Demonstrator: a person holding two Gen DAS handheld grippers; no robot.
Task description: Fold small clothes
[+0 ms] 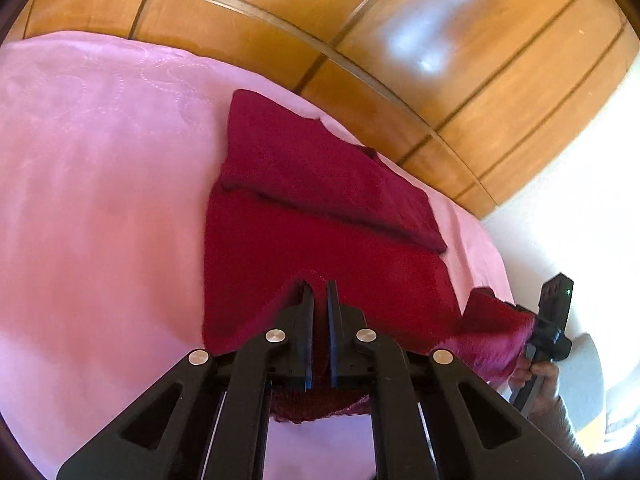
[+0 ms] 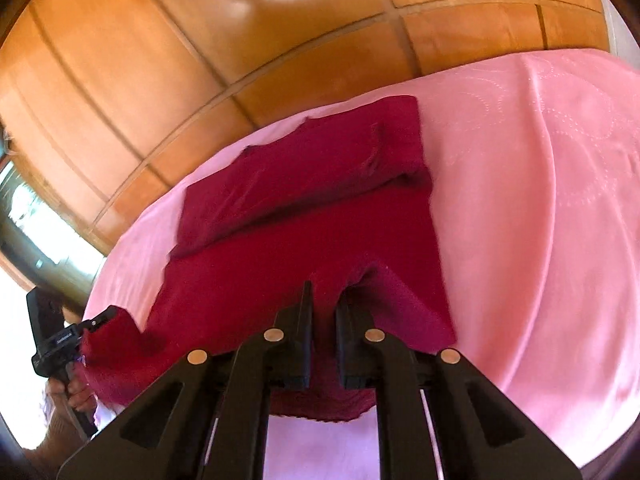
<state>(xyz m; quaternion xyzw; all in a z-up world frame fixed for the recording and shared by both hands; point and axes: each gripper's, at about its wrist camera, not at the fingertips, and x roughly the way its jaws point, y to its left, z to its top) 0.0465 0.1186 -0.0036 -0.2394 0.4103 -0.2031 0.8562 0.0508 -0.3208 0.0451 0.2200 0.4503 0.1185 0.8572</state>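
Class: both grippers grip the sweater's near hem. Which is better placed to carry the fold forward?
Neither alone. The left gripper and right gripper each clamp one hem corner of the sweater; probably lift together.

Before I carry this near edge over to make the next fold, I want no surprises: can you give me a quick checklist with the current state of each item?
1. left gripper shut on the sweater's near hem: ok.
2. right gripper shut on the same hem: ok.
3. Sleeves folded across the sweater's far part: ok.
4. Both corners lifted level with each other: cannot tell.
5. Pink bedspread smooth around the sweater: ok.
6. Hem taut between the grippers: cannot tell.
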